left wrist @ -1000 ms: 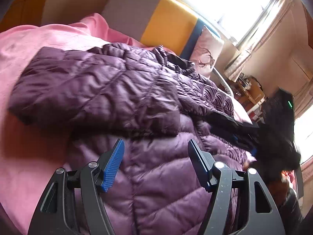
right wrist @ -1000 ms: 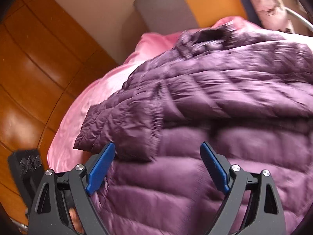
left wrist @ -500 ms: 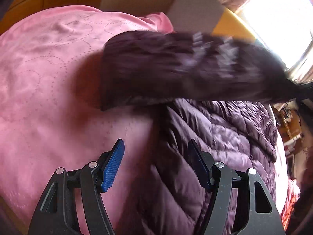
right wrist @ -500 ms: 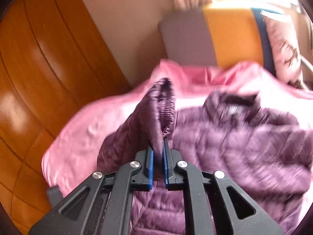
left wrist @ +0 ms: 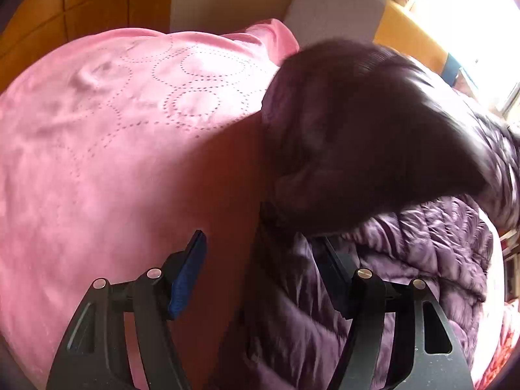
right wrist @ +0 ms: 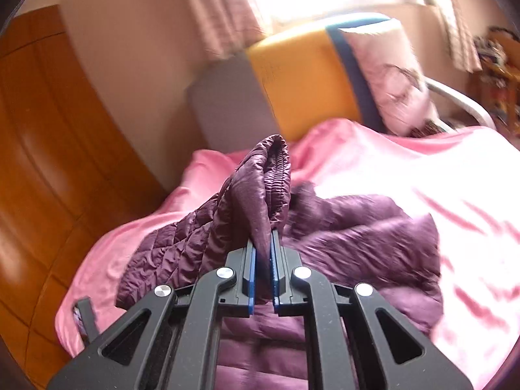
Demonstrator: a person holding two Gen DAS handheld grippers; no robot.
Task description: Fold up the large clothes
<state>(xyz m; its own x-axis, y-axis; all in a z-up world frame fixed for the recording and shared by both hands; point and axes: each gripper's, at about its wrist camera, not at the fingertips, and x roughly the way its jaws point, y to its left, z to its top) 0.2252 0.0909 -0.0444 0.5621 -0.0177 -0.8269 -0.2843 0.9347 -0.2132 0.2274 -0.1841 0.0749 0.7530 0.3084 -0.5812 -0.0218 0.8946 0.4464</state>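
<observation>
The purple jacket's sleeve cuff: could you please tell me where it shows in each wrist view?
Left wrist: the sleeve cuff is the dark, blurred shape at upper right, raised above the pink bedspread.
Right wrist: the cuff stands at centre, pinched in the right gripper.
Shared landmark: the grey and yellow headboard.

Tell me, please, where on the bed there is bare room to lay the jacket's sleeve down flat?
The pink bedspread lies bare beside the purple jacket, on the wooden-wall side, as far as the grey headboard panel. More bare spread lies between the jacket and the pillow. The jacket's body is crowded: the right hand-held gripper holds the sleeve cuff above it.
</observation>
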